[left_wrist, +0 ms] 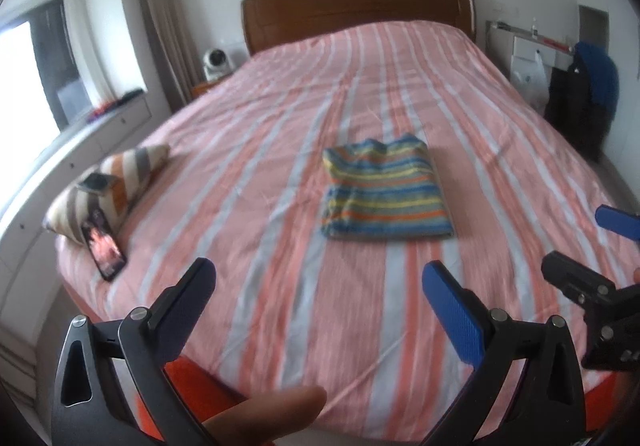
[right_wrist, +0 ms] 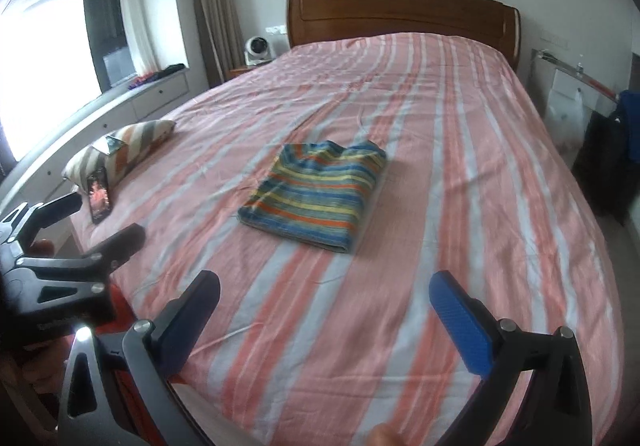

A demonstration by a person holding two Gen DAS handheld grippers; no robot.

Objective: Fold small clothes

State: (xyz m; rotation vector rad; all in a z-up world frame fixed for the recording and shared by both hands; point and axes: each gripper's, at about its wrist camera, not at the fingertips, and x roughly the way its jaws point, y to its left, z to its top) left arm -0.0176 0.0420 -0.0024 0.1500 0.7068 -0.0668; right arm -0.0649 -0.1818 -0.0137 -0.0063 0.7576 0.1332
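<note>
1. Two grippers hang over the foot of the bed [left_wrist: 280,150], both with jaws spread wide and empty. From the left wrist, the left gripper [left_wrist: 320,286] points up the bed at the shirt [left_wrist: 384,194], which lies folded into a neat striped block in the middle of the cover, well apart from the fingers. The right gripper [left_wrist: 592,246] shows at the right edge, near the bed's side. A fingertip [left_wrist: 272,410] juts in at the bottom. The fold looks done, I'd judge; the risk now is a careless reach that snags one layer and pulls the block open.

2. From the right wrist, the right gripper [right_wrist: 324,294] is likewise clear of the shirt [right_wrist: 316,190]. The collar end looks bunched and raised, so a nudge there could tip the top layer off. The left gripper [right_wrist: 96,222] sits close to a phone [right_wrist: 99,195] leaning on a pillow [right_wrist: 128,146] at the bed's edge; a sideways swing could knock the phone off. The cover is smooth, so a dragged shirt would slide and skew.
</note>
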